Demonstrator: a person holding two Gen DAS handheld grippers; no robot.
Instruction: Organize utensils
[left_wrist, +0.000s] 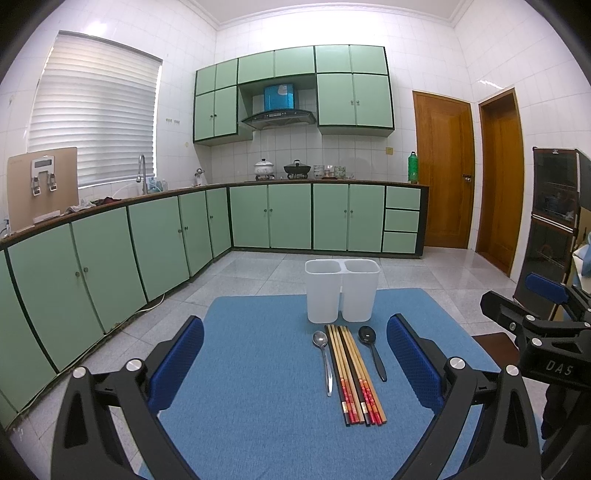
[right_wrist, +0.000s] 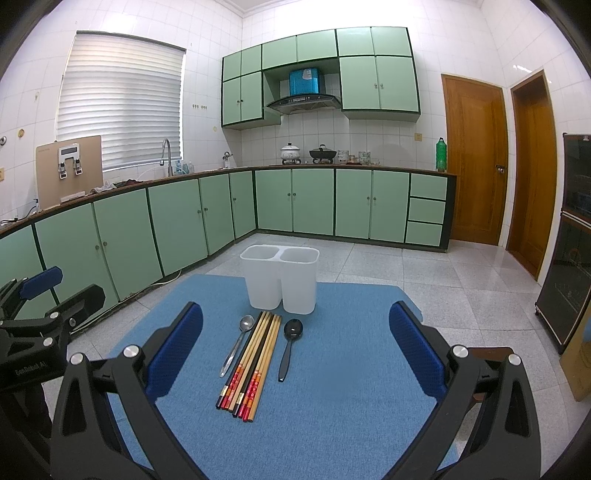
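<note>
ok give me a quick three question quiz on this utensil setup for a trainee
1. True or false: the white two-compartment holder already has utensils in it.
2. Which lies between the metal spoon and the black spoon? A) a fork B) the chopsticks C) a knife
3. Fill in: both the left gripper and the right gripper have their jaws ____.

Key:
1. False; both compartments look empty.
2. B; the chopsticks lie bundled side by side on the blue mat.
3. Open, wide apart and holding nothing.
</note>
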